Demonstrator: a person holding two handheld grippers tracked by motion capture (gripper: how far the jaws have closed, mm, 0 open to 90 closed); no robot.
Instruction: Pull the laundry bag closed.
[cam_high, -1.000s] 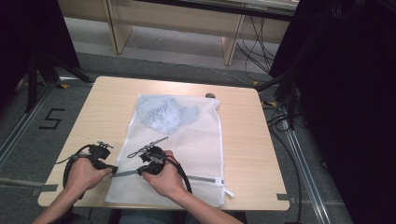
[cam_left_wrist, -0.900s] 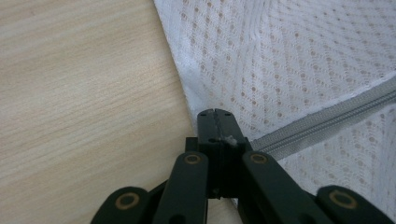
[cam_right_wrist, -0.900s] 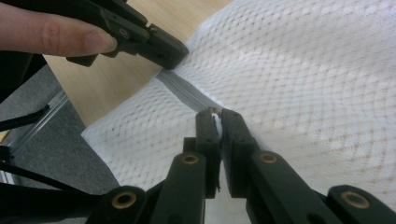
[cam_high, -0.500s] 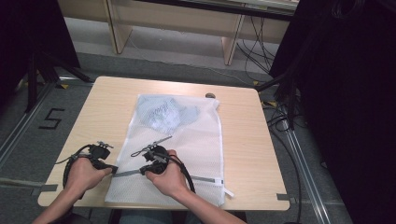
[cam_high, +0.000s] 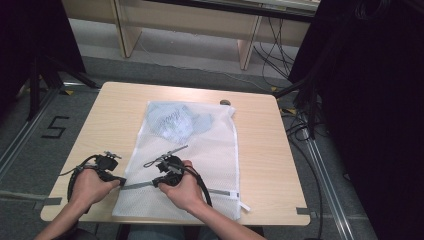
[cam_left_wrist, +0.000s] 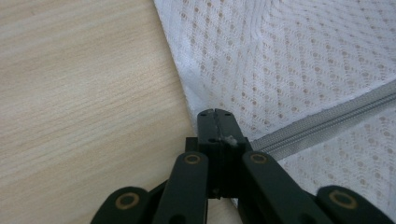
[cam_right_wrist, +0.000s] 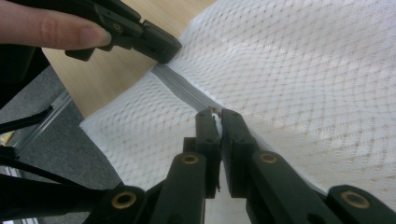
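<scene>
Left gripper jaws pinch the white mesh zippered laundry bag's edge as anchor; right gripper jaws clamp its small white zipper pull for sliding.

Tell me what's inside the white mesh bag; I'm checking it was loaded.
Through the white mesh bag, a crumpled pale blue cloth shows at its far end. The mesh blurs it, so its kind and anything beneath stay hidden.

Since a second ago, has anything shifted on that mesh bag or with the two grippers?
The right gripper, shut on the zipper pull, has crept slightly to the right along the zipper. The left gripper stays clamped on the mesh bag at the zipper's end. The bag and the blue garment inside lie as before.
</scene>
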